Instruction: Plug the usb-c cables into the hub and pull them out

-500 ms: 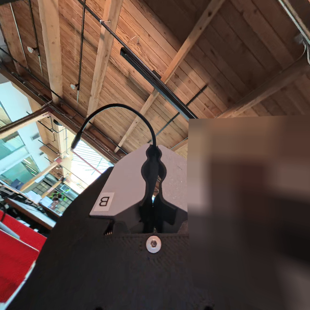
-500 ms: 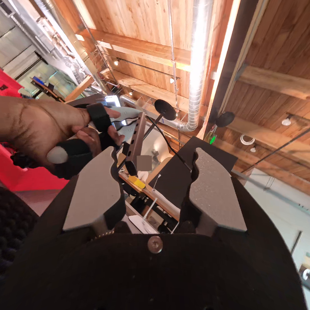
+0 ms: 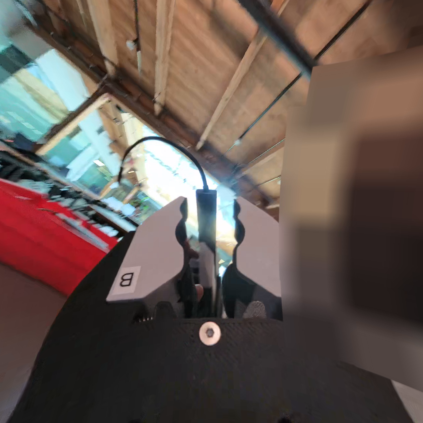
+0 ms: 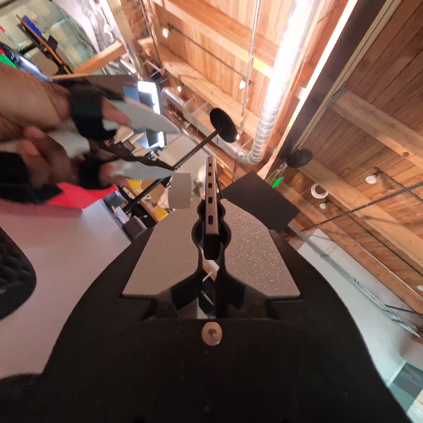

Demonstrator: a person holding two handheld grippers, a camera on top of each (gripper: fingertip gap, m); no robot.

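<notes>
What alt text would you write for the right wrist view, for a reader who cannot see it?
The right claw is shut on a slim grey hub, which stands on end between its fingers with a row of ports facing the camera. To the upper left, blurred, a person's hand holds the left claw. Behind is a wooden ceiling with a silver duct.

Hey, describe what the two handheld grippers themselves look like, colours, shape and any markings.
Both have black textured bodies with a silver hex screw at the centre. The left gripper has smooth grey fingers with scalloped inner edges and a white sticker bearing a black letter. The right gripper has speckled grey fingers, similarly scalloped, with no sticker visible.
</notes>
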